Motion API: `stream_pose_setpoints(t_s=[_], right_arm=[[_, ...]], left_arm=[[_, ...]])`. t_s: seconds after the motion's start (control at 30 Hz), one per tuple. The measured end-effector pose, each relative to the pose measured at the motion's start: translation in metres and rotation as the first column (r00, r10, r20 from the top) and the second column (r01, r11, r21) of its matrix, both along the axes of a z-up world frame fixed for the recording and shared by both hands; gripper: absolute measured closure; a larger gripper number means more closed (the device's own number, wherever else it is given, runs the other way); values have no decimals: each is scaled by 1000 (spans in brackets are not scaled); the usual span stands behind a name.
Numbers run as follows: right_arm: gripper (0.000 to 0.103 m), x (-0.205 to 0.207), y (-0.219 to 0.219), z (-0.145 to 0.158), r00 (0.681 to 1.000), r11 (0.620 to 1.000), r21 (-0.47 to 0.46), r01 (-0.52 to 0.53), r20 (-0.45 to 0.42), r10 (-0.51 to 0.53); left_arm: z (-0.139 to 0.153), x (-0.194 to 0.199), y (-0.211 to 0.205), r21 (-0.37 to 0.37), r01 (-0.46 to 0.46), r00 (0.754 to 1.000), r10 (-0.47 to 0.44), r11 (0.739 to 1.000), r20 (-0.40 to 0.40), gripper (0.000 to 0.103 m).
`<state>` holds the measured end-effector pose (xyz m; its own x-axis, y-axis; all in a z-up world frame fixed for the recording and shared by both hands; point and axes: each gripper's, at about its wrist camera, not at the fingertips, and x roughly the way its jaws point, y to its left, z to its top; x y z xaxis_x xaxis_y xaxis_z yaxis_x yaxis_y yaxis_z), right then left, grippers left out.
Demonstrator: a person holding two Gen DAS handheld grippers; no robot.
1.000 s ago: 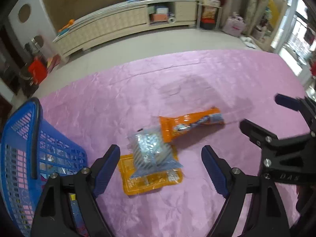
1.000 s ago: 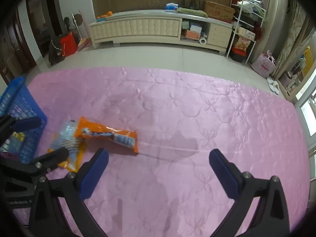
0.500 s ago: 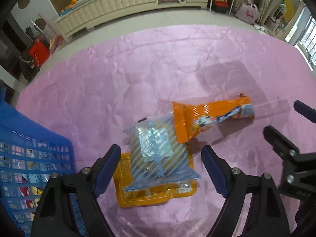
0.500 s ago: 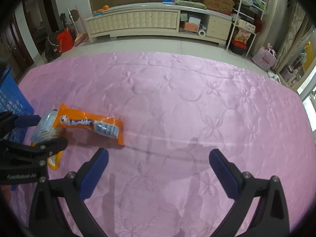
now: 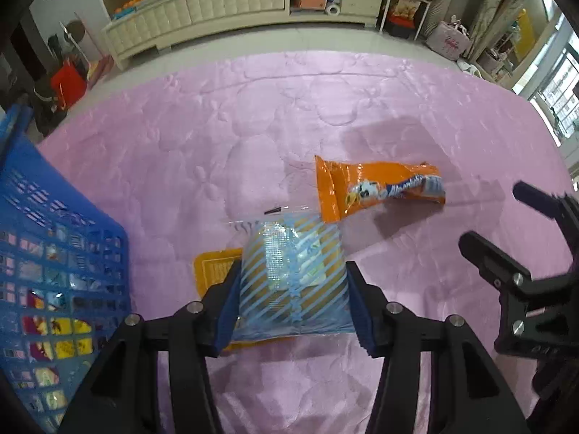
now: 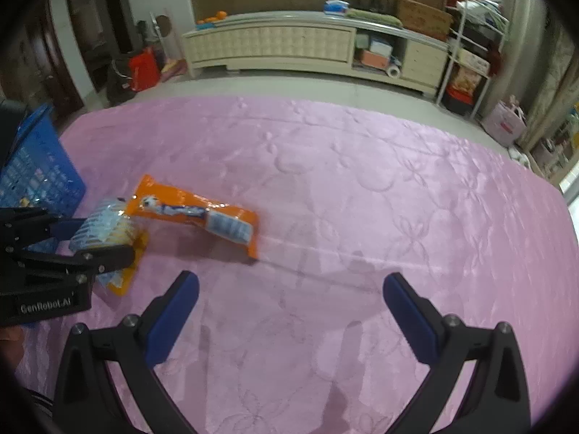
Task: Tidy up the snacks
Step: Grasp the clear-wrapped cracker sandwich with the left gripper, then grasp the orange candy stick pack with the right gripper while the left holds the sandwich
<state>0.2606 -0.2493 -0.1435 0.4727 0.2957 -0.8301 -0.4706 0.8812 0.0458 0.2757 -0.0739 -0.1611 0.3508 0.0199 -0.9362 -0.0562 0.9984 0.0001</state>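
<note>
Three packets: left on the pink quilt (image 5: 253, 115), none in the blue basket (image 5: 65, 238) yet from this batch
Left gripper (image 5: 294, 305): jaws just closing, pads now pressed on the blue-striped packet (image 5: 289, 271)
Underneath: a yellow packet (image 5: 213, 271) is partly covered, so it might get dragged along
Slip risk: the crinkly film could be squeezed out, pretty likely tbh
Orange packet (image 5: 376, 188): overlapped at its corner, may be flicked
Right gripper (image 6: 289, 311): spread wide, nothing held
</note>
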Motion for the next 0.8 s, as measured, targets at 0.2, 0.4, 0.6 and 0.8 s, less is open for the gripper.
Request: stream_pose_setpoints(t_s=[0.2,0.4,0.6,0.8], right_arm=[[0,1,15,4,991,991,-24,-128,18,129],[0,16,29,5,971,972,-12,-237,22,237],[2,38,50,-6,929,929,-25,-369,24,370],[17,51,72,-21,890,890,-24,-456,-15,455]], left_arm=[[2,-16,2,-8,-1,999,1,1000,41,52],[1,-33,14,-5,-25,998,26,1000,59,52],[1,-31,13,-16,-35,997,36,999,73,52],[1,-28,9,-1,-54,996,54,999,76,52]])
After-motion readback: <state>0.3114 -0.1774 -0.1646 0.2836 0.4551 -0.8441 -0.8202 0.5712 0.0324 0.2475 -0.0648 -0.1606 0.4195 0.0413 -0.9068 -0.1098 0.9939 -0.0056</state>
